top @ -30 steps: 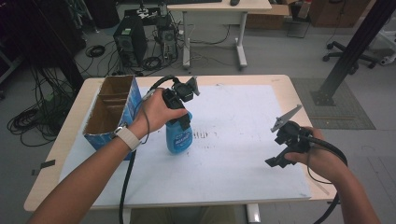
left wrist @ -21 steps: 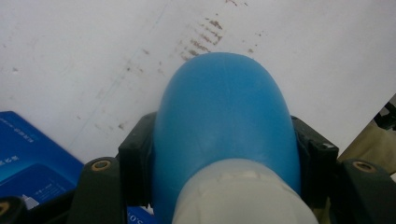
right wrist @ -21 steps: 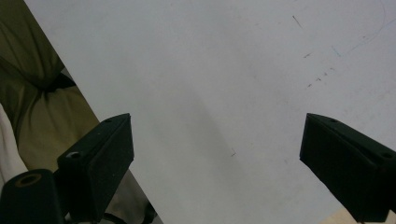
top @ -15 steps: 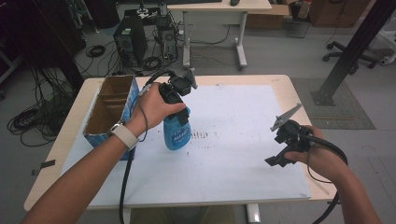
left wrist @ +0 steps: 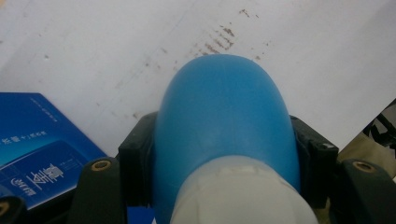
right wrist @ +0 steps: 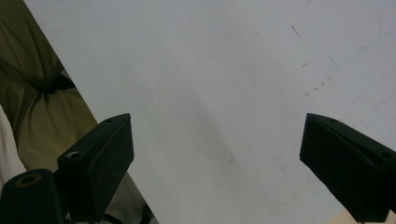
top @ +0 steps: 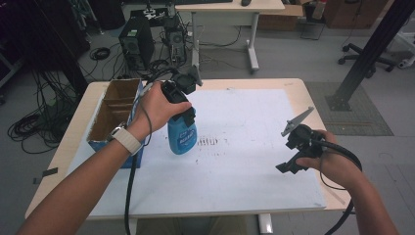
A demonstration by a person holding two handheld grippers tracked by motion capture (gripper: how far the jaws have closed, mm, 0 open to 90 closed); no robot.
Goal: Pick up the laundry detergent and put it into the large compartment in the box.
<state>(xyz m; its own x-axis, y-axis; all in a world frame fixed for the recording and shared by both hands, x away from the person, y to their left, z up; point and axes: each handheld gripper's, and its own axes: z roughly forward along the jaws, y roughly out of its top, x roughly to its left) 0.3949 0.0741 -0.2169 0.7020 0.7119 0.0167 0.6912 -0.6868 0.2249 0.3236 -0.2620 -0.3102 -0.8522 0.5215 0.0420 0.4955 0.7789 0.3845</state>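
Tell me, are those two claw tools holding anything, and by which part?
The left gripper clamps the blue bottle around its upper body, just below the pale cap. The right gripper holds nothing, its jaws wide apart over the white sheet.

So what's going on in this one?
A person works at a table with a gripper in each hand. The left gripper is clamped on a blue bottle, its black fingers pressing the bottle's sides, next to an open cardboard box at the table's left. The right gripper is open with nothing between its fingers, over the white board near the right edge.
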